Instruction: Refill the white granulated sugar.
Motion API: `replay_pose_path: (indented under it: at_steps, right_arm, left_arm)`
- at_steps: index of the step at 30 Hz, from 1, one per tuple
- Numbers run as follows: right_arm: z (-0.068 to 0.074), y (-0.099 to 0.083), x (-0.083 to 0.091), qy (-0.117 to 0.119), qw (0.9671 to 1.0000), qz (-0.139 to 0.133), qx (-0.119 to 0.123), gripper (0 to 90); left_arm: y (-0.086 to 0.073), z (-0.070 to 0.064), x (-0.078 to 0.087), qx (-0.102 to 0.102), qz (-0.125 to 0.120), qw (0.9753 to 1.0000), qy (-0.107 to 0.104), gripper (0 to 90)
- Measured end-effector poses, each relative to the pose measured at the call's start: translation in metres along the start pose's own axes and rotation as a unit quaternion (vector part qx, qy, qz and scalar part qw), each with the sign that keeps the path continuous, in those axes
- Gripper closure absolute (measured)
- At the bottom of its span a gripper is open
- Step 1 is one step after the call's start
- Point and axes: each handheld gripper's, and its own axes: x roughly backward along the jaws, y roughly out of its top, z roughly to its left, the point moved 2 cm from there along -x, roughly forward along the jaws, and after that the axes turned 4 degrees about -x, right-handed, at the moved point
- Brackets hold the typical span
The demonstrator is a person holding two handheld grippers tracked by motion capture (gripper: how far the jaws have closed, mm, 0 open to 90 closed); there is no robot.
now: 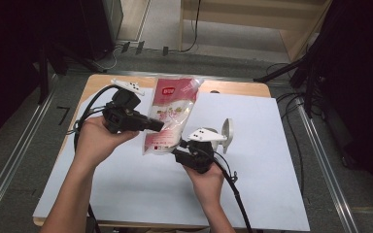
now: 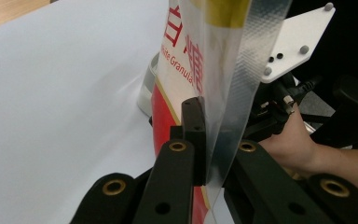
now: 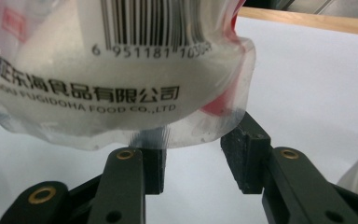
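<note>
I held the sugar bag (image 1: 169, 115) above the white sheet (image 1: 272, 160) that covered the desk (image 1: 233, 87), the pouch stretched lengthwise between my two tools. The left gripper (image 1: 159, 125) met the bag at its left edge, about halfway along its length. In the left gripper view the fingers (image 2: 193, 135) were pinched together on the clear sealed seam of the bag (image 2: 223, 70), with red lettering and a yellow band showing above them. The right gripper (image 1: 177, 154) sat at the bag's near, lower end. In the right gripper view its fingers (image 3: 242, 149) stood apart, either side of the bag's bottom seam (image 3: 121, 84); the barcode and black print faced the camera, and white granules filled the pouch. Whether either finger touched the plastic I could not tell from that angle. A white round object (image 1: 227, 132) lay on the sheet just right of the bag, beside my right hand (image 1: 205, 182). My left hand (image 1: 97, 138) gripped its tool left of the bag.
</note>
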Motion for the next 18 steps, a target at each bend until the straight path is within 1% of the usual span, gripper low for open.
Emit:
replay_pose_path:
  at_steps: [1,3,4,6,7,8,9,10,11,12,13,14,15,17,18]
  right_arm:
    - [0.000,0.000,0.000,0.002,1.0000,0.002,0.001,61.8]
    - [0.000,0.001,0.000,0.002,0.9999,0.009,0.008,61.8]
    - [-0.001,0.002,0.000,0.003,0.9999,0.012,0.011,61.7]
    - [-0.003,0.003,0.000,0.009,0.9997,0.018,0.011,61.4]
    - [-0.004,0.004,0.001,0.006,0.9996,0.022,0.019,61.4]
    - [-0.004,0.005,0.001,0.004,0.9993,0.027,0.027,61.3]
    - [-0.004,0.006,0.002,0.002,0.9991,0.030,0.031,61.1]
    - [-0.004,0.007,0.003,0.004,0.9988,0.032,0.037,60.9]
    - [-0.004,0.009,0.004,0.011,0.9985,0.033,0.042,60.6]
    - [-0.004,0.010,0.005,0.018,0.9983,0.033,0.044,60.2]
    - [-0.005,0.011,0.006,0.029,0.9981,0.033,0.042,59.9]
    - [-0.006,0.011,0.006,0.042,0.9978,0.034,0.037,58.9]
    - [-0.009,0.012,0.005,0.056,0.9970,0.039,0.035,58.3]
    - [-0.011,0.011,0.004,0.064,0.9955,0.053,0.046,58.1]
    - [-0.012,0.011,0.004,0.061,0.9947,0.058,0.059,58.1]
  left_arm:
    - [0.000,0.001,0.002,0.001,-0.005,1.0000,-0.002,90.0]
    - [0.000,0.002,0.007,0.001,-0.017,0.9999,0.001,90.0]
    - [-0.001,0.003,0.009,0.003,-0.020,0.9998,0.005,90.0]
    - [-0.001,0.005,0.014,0.003,-0.029,0.9996,0.007,90.0]
    - [-0.002,0.006,0.016,0.003,-0.035,0.9993,0.012,90.0]
    - [-0.002,0.007,0.017,0.002,-0.038,0.9992,0.014,90.0]
    - [-0.003,0.009,0.018,0.007,-0.042,0.9990,0.015,90.0]
    - [-0.003,0.011,0.019,0.007,-0.045,0.9988,0.020,90.0]
    - [-0.004,0.013,0.020,0.008,-0.046,0.9987,0.022,90.0]
    - [-0.004,0.014,0.020,0.009,-0.045,0.9985,0.029,90.0]
    - [-0.005,0.015,0.020,0.010,-0.046,0.9984,0.030,90.0]
    - [-0.006,0.018,0.020,0.008,-0.045,0.9982,0.039,90.0]
    - [-0.006,0.019,0.019,0.008,-0.047,0.9981,0.040,90.0]
    - [-0.008,0.024,0.017,0.010,-0.052,0.9977,0.042,90.0]
    - [-0.009,0.026,0.015,0.016,-0.052,0.9977,0.041,90.0]
